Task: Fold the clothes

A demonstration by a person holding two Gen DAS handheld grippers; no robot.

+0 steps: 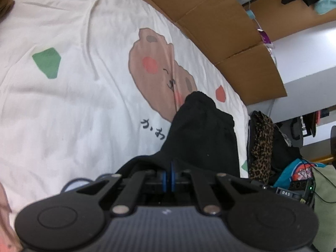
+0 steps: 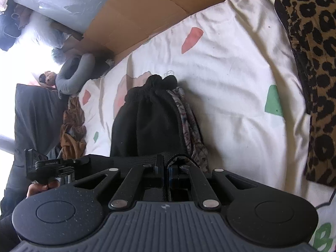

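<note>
Beside black garment (image 2: 147, 121): bare sheet (image 2: 237, 96), leopard-print fabric (image 2: 315, 63) at edge.

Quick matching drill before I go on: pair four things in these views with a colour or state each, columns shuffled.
1. black garment
2. bedsheet
3. leopard-print cloth
4. cardboard

A. plain brown, along the bed's far edge
B. clamped by both grippers
C. cream with a bear print
D. spotted, at the bed's edge

Pairs: 1-B, 2-C, 3-D, 4-A
</note>
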